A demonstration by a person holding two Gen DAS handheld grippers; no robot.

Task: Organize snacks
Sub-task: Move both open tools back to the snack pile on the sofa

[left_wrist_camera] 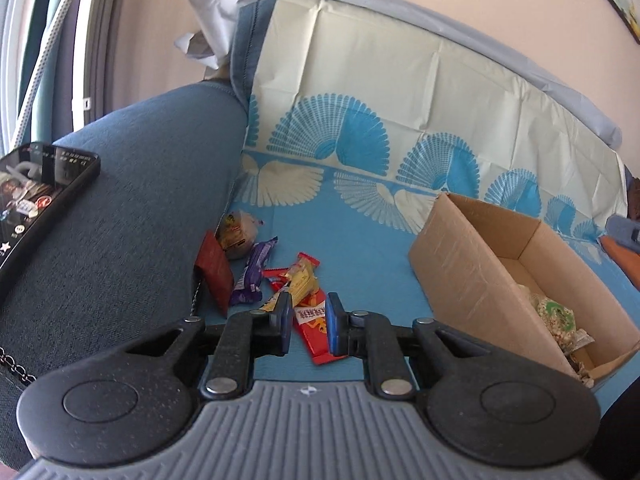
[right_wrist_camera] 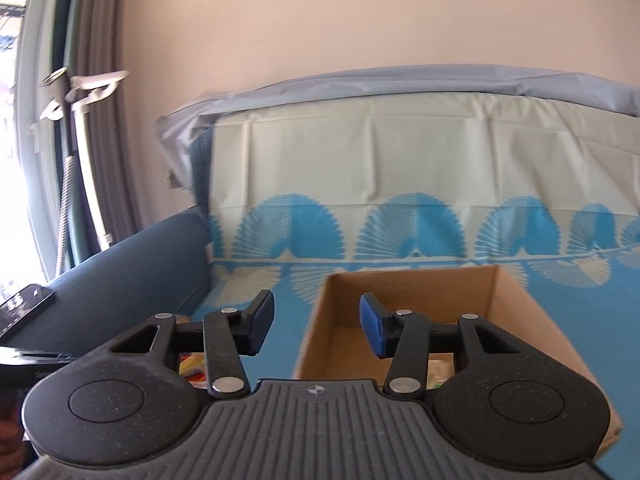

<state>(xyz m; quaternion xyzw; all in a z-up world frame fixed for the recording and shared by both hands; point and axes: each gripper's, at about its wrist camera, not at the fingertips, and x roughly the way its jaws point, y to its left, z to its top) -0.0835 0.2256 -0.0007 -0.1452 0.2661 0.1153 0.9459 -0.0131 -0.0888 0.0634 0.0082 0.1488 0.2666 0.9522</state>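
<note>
Several snack packets lie on the blue cloth by the sofa arm: a red bar [left_wrist_camera: 316, 326], a yellow bar [left_wrist_camera: 301, 282], a purple bar [left_wrist_camera: 254, 274], a dark red pouch [left_wrist_camera: 214, 274] and a round wrapped bun [left_wrist_camera: 239, 234]. My left gripper [left_wrist_camera: 307, 328] is open, its jaws on either side of the red bar, just above it. An open cardboard box [left_wrist_camera: 460, 264] stands to the right with a green-labelled snack [left_wrist_camera: 556, 316] inside. My right gripper [right_wrist_camera: 316, 328] is open and empty, raised over the near left edge of the box [right_wrist_camera: 516, 296].
A phone [left_wrist_camera: 38, 196] lies on the blue sofa arm [left_wrist_camera: 132, 208] at the left. The patterned blue and cream cloth [left_wrist_camera: 360, 220] covers the seat and backrest. A curtain and window are at far left. An orange cushion [left_wrist_camera: 624, 258] is at the right edge.
</note>
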